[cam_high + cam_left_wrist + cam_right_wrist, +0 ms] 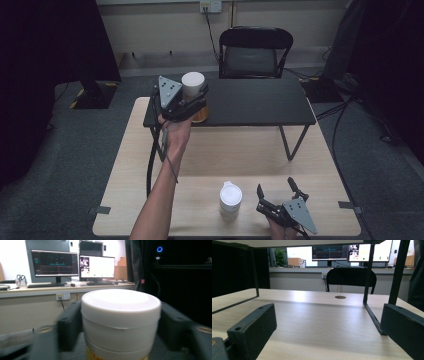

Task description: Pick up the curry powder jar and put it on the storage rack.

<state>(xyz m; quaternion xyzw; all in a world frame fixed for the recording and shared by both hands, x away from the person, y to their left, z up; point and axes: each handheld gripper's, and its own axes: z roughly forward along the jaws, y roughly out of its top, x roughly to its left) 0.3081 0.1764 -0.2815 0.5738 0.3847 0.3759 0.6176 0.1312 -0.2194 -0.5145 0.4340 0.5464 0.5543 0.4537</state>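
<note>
A jar with a broad white lid (193,82) and an amber lower part (200,116) is at the left end of the black raised shelf (260,102). My left gripper (196,100) is shut on this jar; in the left gripper view the black fingers (70,325) press both sides of the white lid (121,307). A second white-lidded jar (230,199) stands on the wooden table (210,150) near its front edge. Just right of it my right gripper (275,186) rests low and open, nothing between its fingers (252,330).
The shelf's thin metal legs (372,312) stand on the table ahead of the right gripper. A black folding chair (255,52) sits behind the table. Beyond it a desk holds monitors (96,266). The table has a small round hole (340,297).
</note>
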